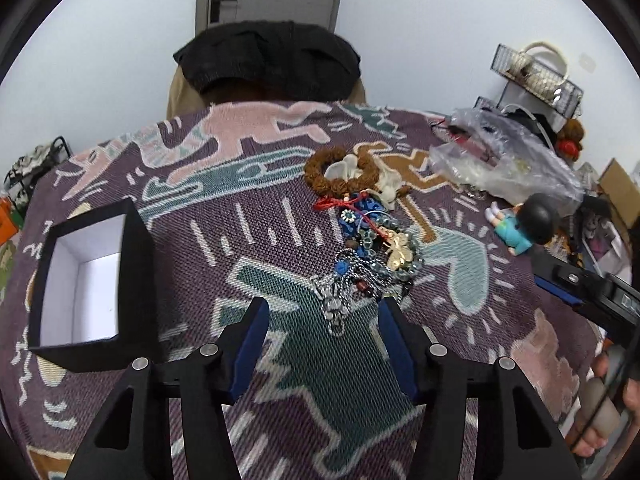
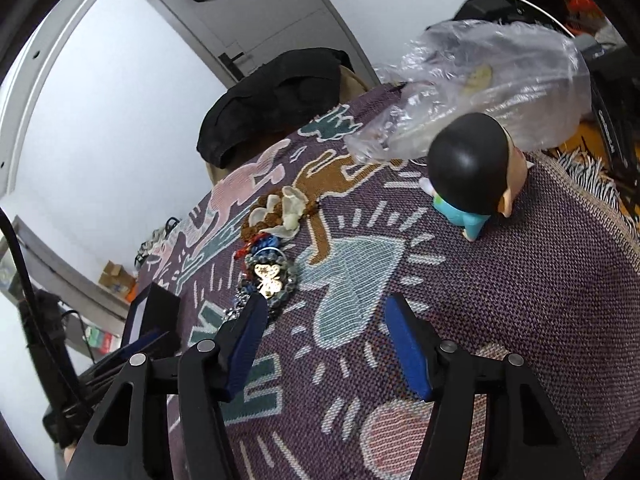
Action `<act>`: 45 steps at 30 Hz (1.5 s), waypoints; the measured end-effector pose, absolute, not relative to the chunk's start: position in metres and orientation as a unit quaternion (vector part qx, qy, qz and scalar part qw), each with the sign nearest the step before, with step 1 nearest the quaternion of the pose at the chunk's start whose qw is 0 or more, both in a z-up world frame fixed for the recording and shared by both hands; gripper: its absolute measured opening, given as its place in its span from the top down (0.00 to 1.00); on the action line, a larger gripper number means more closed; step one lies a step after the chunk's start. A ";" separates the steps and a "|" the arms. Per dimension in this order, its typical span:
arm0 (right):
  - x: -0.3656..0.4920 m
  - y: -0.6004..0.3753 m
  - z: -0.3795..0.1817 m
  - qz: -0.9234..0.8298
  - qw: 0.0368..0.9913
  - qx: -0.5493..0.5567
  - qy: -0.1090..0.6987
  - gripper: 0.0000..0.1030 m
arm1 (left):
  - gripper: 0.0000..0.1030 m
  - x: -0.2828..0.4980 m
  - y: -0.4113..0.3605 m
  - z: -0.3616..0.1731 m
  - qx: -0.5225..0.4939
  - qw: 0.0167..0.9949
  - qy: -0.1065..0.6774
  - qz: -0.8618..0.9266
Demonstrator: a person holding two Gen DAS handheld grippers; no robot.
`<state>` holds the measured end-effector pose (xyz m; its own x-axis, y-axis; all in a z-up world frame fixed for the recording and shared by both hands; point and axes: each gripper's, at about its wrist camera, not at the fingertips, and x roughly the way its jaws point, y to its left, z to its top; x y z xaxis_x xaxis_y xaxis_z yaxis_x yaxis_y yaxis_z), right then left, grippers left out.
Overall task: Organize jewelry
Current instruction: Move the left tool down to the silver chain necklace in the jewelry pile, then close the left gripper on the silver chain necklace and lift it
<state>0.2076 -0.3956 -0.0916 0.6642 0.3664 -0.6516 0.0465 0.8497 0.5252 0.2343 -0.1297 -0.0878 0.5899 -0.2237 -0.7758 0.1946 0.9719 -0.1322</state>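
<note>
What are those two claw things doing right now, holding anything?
Left gripper: open, holding nothing, above the silver chain.
Right gripper: open, holding nothing.

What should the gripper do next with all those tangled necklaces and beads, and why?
Probably ease the left gripper a little further forward and down onto the silver chain, the nearest piece of the jewelry pile. Its jaws are open with that chain just ahead, nothing gripped yet. The open black box beside it looks empty, ready for a first piece.

Right gripper (image 2: 326, 314), jaws apart, hovers beside jewelry pile (image 2: 270, 268)
</note>
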 end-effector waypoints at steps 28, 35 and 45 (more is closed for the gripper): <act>0.264 -0.369 -0.123 0.117 0.838 0.273 0.458 0.48 | 0.85 0.264 -0.136 -0.100 -0.001 0.889 0.448 -0.097; 0.286 -0.349 -0.132 0.110 0.833 0.243 0.485 0.49 | 0.86 0.250 -0.116 -0.056 -0.015 0.911 0.401 -0.098; 0.312 -0.318 -0.129 0.069 0.851 0.125 0.505 0.66 | 0.86 0.237 -0.091 -0.005 -0.025 0.933 0.346 -0.095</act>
